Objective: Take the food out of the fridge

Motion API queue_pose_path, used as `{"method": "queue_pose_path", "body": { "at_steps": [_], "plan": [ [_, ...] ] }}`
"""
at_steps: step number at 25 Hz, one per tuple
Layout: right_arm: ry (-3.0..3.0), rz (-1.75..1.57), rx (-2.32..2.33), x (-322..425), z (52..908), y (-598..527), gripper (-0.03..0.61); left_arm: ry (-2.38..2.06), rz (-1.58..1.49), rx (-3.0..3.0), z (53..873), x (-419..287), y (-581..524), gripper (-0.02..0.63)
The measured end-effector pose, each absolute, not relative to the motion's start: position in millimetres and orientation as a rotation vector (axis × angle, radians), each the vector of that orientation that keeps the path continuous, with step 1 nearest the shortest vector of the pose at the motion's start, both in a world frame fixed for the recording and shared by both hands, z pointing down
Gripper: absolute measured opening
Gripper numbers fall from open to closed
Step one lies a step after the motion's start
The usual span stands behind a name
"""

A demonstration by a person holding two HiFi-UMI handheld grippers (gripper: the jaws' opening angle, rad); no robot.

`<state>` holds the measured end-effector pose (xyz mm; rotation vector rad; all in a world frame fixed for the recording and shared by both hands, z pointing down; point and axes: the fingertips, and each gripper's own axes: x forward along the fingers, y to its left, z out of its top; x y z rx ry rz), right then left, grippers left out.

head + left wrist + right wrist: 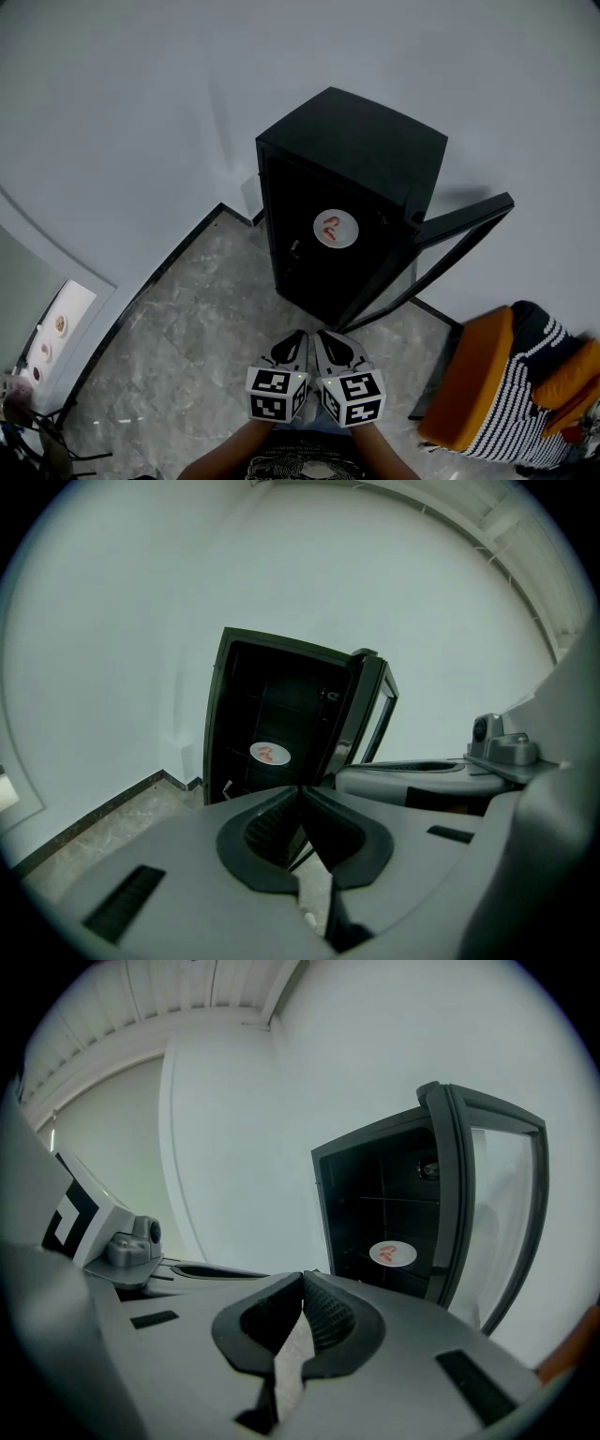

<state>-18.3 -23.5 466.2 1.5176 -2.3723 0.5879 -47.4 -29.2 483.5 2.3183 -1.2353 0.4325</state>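
The left hand-held gripper (pixel 298 337) and right hand-held gripper (pixel 325 337), both closed and empty, face the fridge (pixel 375 141), opened so the plate of food (pixel 336 228) on its shelf can be reached.

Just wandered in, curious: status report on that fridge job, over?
Left gripper and right gripper shut, empty, side by side short of the fridge. Door open, plate of food on a shelf inside. Nothing in the way.
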Motion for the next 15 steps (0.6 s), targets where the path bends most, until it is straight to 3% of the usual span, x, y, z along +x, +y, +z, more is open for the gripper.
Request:
{"method": "queue_pose_path", "body": {
  "at_steps": [15],
  "plan": [
    [-2.474, 0.555, 1.375, 49.6, 459.8, -109.5, 0.022, -1.384, 0.421, 2.237, 483.4, 23.1, -115.6, 0.023]
  ]
}}
